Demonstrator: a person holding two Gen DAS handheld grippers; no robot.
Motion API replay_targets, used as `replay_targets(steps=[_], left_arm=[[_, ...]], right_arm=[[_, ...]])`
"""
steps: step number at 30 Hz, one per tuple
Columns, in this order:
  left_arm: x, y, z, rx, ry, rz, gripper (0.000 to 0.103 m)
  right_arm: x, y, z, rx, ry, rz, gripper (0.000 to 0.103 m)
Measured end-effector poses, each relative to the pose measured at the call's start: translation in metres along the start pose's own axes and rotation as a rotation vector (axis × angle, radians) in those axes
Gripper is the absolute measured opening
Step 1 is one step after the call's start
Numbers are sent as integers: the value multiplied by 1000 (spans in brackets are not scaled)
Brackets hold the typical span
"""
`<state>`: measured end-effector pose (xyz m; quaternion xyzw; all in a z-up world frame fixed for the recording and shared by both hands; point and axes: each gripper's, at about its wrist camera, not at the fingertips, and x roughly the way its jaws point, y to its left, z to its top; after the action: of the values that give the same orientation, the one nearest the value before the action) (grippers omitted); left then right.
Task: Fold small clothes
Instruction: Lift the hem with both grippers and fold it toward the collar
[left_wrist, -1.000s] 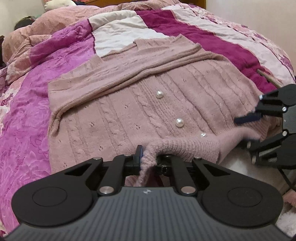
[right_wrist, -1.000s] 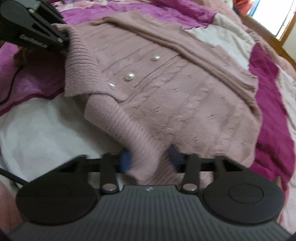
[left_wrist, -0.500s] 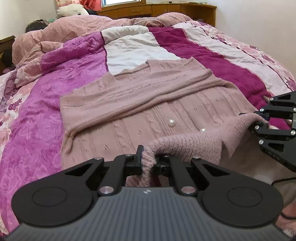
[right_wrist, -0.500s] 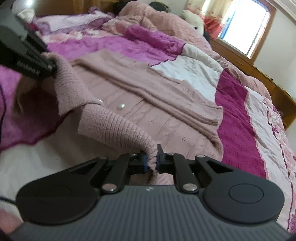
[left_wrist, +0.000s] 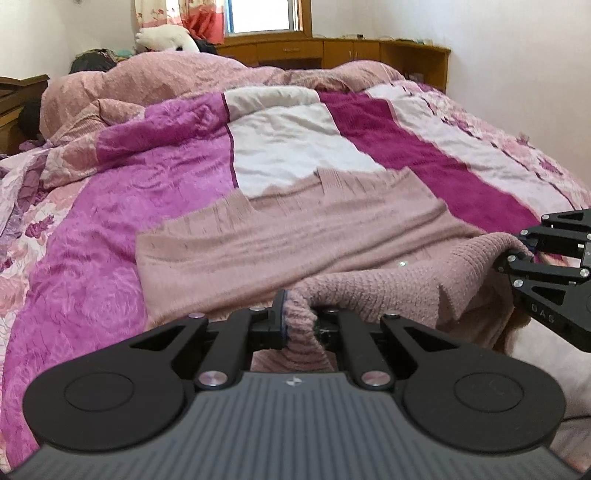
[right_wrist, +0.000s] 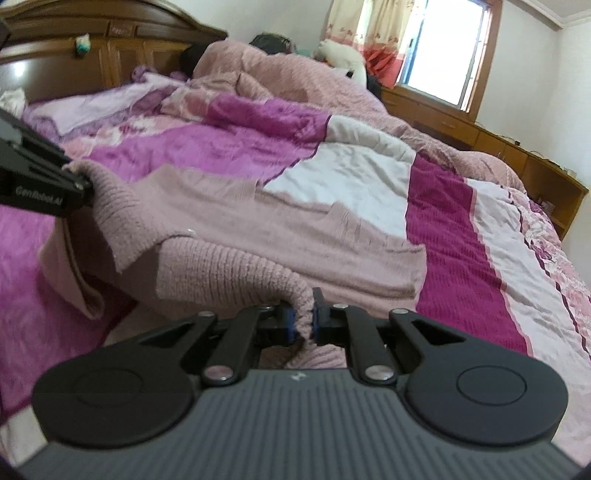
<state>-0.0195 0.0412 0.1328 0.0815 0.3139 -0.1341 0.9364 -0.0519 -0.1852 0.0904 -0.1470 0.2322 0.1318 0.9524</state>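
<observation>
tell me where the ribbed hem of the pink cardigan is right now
The ribbed hem is lifted off the bedspread, strung between the left gripper and right gripper, each shut on a corner, low in both wrist views.

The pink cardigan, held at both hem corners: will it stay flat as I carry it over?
Probably not. The cardigan looks floppy: its hem sags between the left gripper and right gripper. The chunky knit may stretch. The ribbed edge seems unlikely to slip.

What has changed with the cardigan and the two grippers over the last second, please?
The right gripper closed on the cardigan's ribbed hem, which the left gripper already pinched. Both lifted the hem off the bedspread, hiding most buttons. The upper cardigan stayed flat.
</observation>
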Motion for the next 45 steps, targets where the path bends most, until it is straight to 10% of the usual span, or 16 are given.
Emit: replay_targets(steps=[20,35,40,45], left_arm=[[17,16,73,29,-174,51,7],[83,49,34,-57,43,4,9],[81,47,8,-17,84,-16,52],[72,35,-12,42,104,-43,64]], right_arm=[[33,-14,66,46,-147,-52,11],[111,-13,52,74,19,-19,10],[120,-17,43,107,60,-7,10],[122,-18,42,111,70,-5,10]])
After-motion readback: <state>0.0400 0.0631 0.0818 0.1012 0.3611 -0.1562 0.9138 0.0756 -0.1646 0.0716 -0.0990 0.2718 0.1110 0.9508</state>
